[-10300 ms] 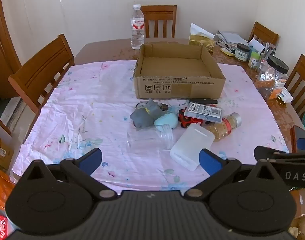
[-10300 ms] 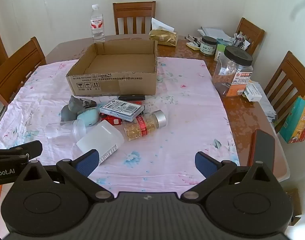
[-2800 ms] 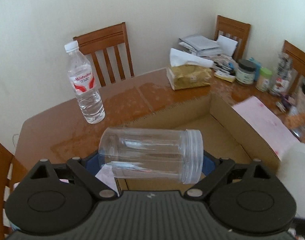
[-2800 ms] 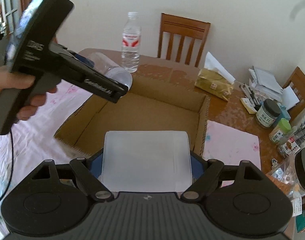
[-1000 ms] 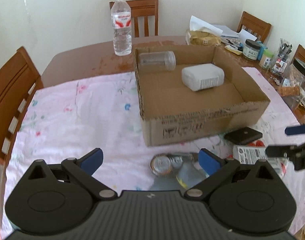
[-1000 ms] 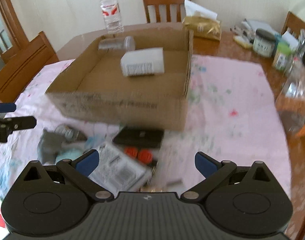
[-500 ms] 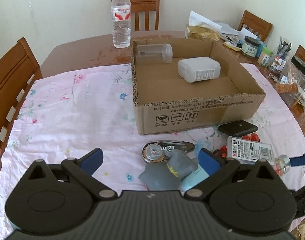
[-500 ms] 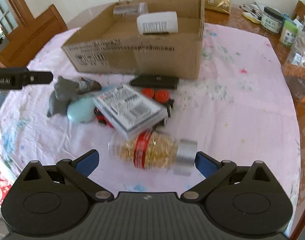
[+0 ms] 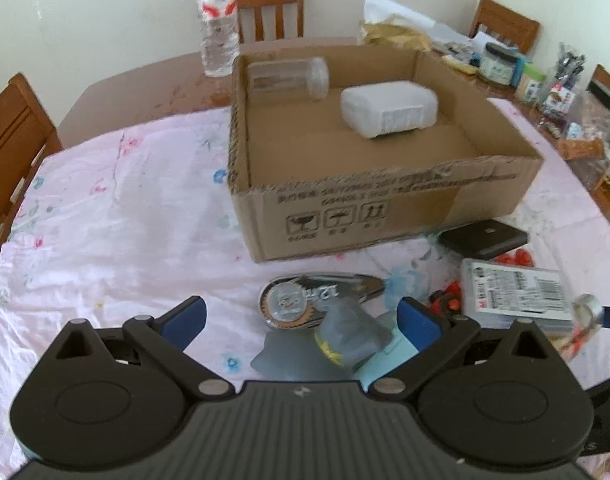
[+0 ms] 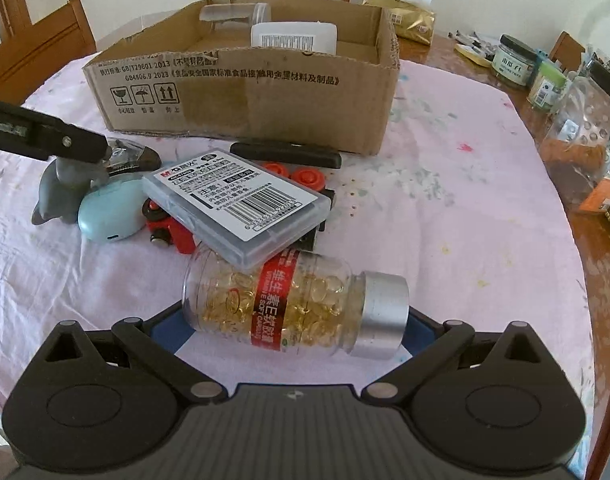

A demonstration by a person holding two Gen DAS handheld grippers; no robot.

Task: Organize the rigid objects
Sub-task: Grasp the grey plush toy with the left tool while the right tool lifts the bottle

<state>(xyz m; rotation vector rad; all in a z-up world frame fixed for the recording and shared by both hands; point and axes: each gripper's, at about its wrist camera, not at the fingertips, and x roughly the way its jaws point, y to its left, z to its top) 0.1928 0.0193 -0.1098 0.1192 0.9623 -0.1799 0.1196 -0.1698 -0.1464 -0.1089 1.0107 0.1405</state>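
Note:
The cardboard box (image 9: 385, 216) holds a clear jar (image 9: 289, 78) and a white container (image 9: 389, 108). In front of it lies a pile. My left gripper (image 9: 301, 318) is open, low over a silver tape dispenser (image 9: 297, 300) and a grey toy (image 9: 349, 336). My right gripper (image 10: 295, 326) is open, its fingers on either side of a lying capsule bottle (image 10: 293, 304) with a silver cap. A clear labelled case (image 10: 237, 196) rests on a red toy car (image 10: 173, 232) and on the bottle. Beside them are a light-blue case (image 10: 109, 212) and a flat black case (image 10: 285, 152).
A pink floral cloth (image 9: 125, 220) covers the wooden table. A water bottle (image 9: 219, 20) stands behind the box. Jars and stationery (image 10: 565, 92) crowd the right edge. Chairs (image 9: 9, 136) ring the table. The left gripper's arm (image 10: 45, 136) reaches in over the grey toy.
Both grippers have dropped lower and closer to the pile. The right one now straddles the capsule bottle; the left one hangs closer over the tape dispenser and grey toy.

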